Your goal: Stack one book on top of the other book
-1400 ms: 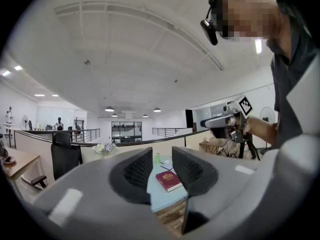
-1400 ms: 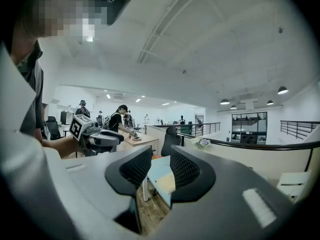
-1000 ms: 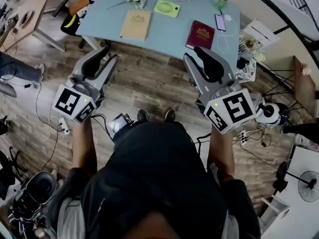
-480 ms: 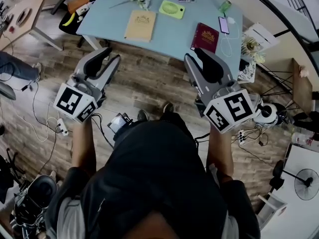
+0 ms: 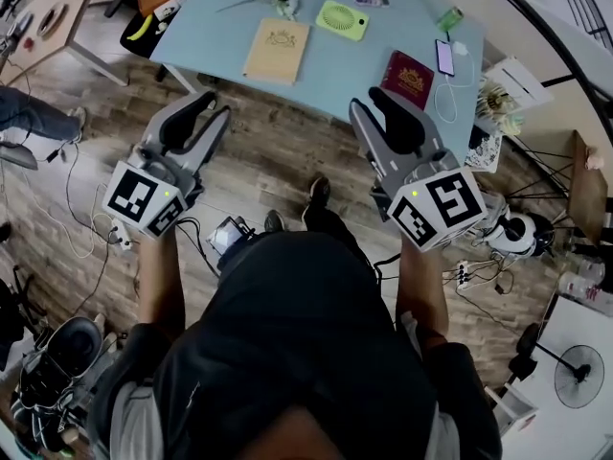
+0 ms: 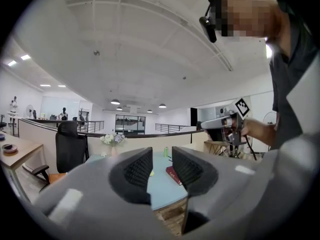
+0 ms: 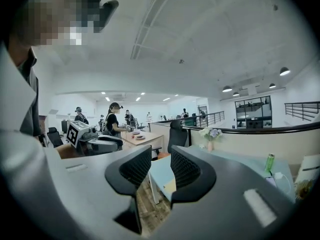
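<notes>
As both hover before the table (image 5: 326,65), left gripper (image 5: 213,104), right gripper (image 5: 369,103) — fingers (image 6: 137,171) parted.

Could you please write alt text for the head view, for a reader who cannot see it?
Seen from above, a person holds the left gripper and right gripper, both open and empty, over a wooden floor short of a light blue table. On the table a tan book and a dark red book lie apart, unstacked.
</notes>
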